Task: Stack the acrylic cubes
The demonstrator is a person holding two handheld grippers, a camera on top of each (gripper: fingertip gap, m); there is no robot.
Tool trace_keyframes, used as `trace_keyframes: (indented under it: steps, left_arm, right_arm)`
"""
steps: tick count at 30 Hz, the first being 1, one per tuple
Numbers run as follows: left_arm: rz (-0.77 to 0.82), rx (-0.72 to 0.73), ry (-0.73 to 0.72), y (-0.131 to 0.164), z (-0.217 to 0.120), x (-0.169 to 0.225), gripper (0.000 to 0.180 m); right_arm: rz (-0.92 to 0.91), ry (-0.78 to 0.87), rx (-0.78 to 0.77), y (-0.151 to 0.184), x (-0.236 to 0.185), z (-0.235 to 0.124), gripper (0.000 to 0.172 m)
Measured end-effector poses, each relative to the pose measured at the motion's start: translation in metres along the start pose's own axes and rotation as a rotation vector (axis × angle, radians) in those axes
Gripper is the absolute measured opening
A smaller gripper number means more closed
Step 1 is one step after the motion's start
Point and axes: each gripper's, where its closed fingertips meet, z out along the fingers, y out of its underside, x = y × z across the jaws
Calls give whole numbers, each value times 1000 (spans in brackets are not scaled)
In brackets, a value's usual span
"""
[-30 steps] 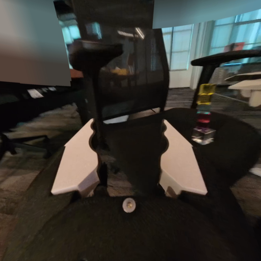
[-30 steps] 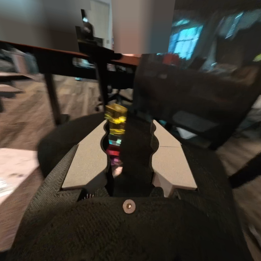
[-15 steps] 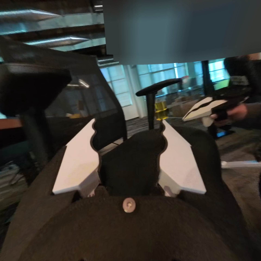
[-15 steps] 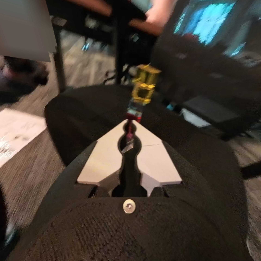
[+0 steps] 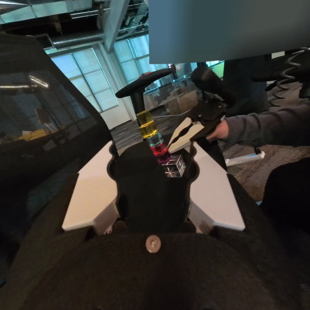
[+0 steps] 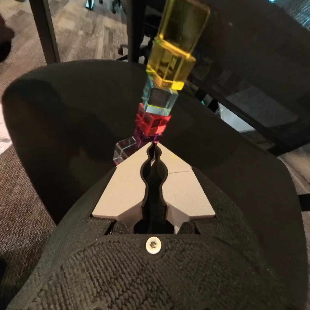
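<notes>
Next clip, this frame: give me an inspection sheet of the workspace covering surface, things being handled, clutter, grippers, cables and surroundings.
Surface: black fabric office chair seat, armrest behind.
Things: leaning tower of translucent cubes on the seat, from the top two yellow, one pale blue, one red, one purple; a clear cube sits skewed at its base.
Clutter: white sheet on the floor at the left edge of the right wrist view.
Grippers: left gripper open, apart from the cubes; right gripper shut on nothing, tips at the purple cube, contact unclear.
Cables: coiled cable at far right.
Surroundings: grey carpet, large windows, black table legs.
</notes>
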Motion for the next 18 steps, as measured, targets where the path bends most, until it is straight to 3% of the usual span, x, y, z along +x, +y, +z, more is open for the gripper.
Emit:
trace_keyframes:
  steps: [3,8,13,16,18]
  left_arm:
    - [-23,-14,41,-1,11,1,88]
    - [29,12,54,-27,21,-8,89]
    - [250,73,-71,-68,17,-12,89]
    - [376,7,-116,-96,-5,9,91]
    - [423,-86,-224,-105,-40,28,90]
  right_arm:
    - [4,-13,-18,-2,3,3,0]
    - [-38,51,64,-21,20,-31,0]
    - [-195,53,190,-98,39,-36,0]
    - [-157,20,300,-140,11,-61,0]
    - [-119,42,372,-138,-28,-95,0]
